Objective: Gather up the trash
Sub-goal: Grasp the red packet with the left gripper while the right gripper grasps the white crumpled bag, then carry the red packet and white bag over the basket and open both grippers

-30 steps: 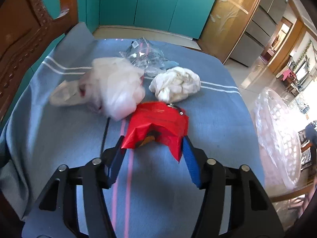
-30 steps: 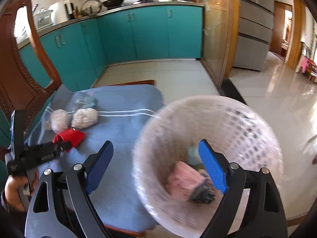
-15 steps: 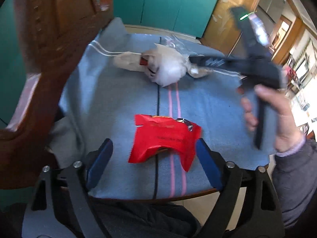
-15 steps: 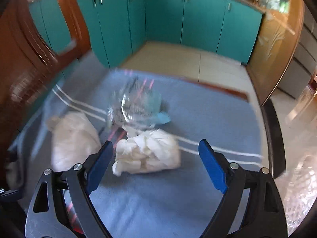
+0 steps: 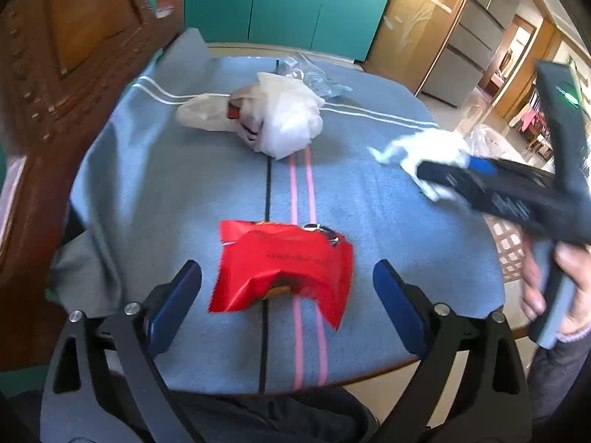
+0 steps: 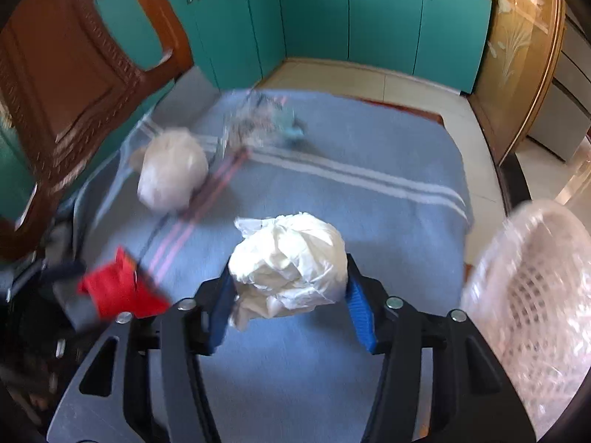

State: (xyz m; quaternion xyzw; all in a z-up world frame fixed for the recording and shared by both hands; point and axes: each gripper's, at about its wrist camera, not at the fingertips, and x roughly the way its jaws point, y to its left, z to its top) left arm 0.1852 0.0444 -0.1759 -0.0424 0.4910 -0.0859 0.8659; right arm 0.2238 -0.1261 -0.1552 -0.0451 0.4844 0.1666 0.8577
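A crumpled red wrapper (image 5: pixel 280 269) lies on the blue tablecloth (image 5: pixel 166 184) near the front edge. My left gripper (image 5: pixel 287 273) straddles it, jaws still opening wide, pads clear of it on both sides. My right gripper (image 6: pixel 288 277) has a crumpled white paper wad (image 6: pixel 288 254) between its blue pads; the jaws are closing and both pads touch the wad. From the left wrist view the right gripper (image 5: pixel 454 170) holds that wad (image 5: pixel 424 144) over the table's right side. The red wrapper (image 6: pixel 118 291) also shows at lower left in the right wrist view.
A white plastic bag (image 5: pixel 284 122) and a clear plastic wrapper (image 5: pixel 310 74) lie farther back on the cloth. A pale mesh basket (image 6: pixel 535 277) stands off the table's right edge. A carved wooden chair (image 5: pixel 74 55) is at left. A person's hand (image 5: pixel 554 288) grips the right tool.
My left gripper let go of the red wrapper, opened wide and drew back. My right gripper swung from over the basket to the table and closed around the white paper wad.
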